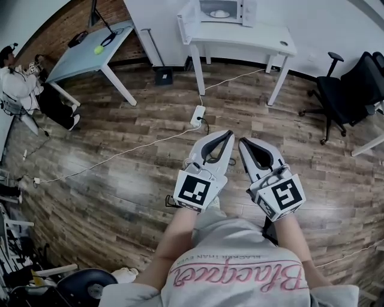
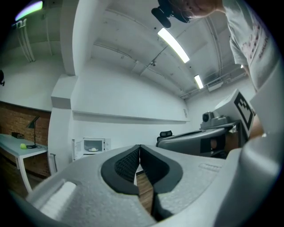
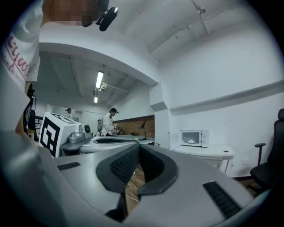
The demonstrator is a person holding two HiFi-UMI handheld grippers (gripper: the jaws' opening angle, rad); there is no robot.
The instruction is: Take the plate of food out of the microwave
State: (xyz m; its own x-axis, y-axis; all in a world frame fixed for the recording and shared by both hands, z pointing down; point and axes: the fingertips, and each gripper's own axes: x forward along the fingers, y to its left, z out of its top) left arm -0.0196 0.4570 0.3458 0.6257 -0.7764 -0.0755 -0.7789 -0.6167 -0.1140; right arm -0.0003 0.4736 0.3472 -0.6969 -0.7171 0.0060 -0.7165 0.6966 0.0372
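Note:
A white microwave (image 1: 222, 12) stands on a white table (image 1: 252, 39) at the far wall, its door (image 1: 187, 21) swung open to the left. Inside it rests a plate of food (image 1: 219, 13), also seen as the plate of food (image 2: 92, 149) and the plate of food (image 3: 191, 141). Both grippers are held level in front of the person, several steps short of the table. My left gripper (image 1: 229, 133) is shut with nothing in it, its tips meeting in its own view (image 2: 140, 146). My right gripper (image 1: 242, 141) is shut and empty too (image 3: 139, 145).
A white power strip (image 1: 197, 114) and its cables lie on the wooden floor between me and the table. A black office chair (image 1: 351, 90) stands at the right. A grey desk (image 1: 90, 51) with a lamp and a green ball is at the left, a person (image 1: 18, 84) beside it.

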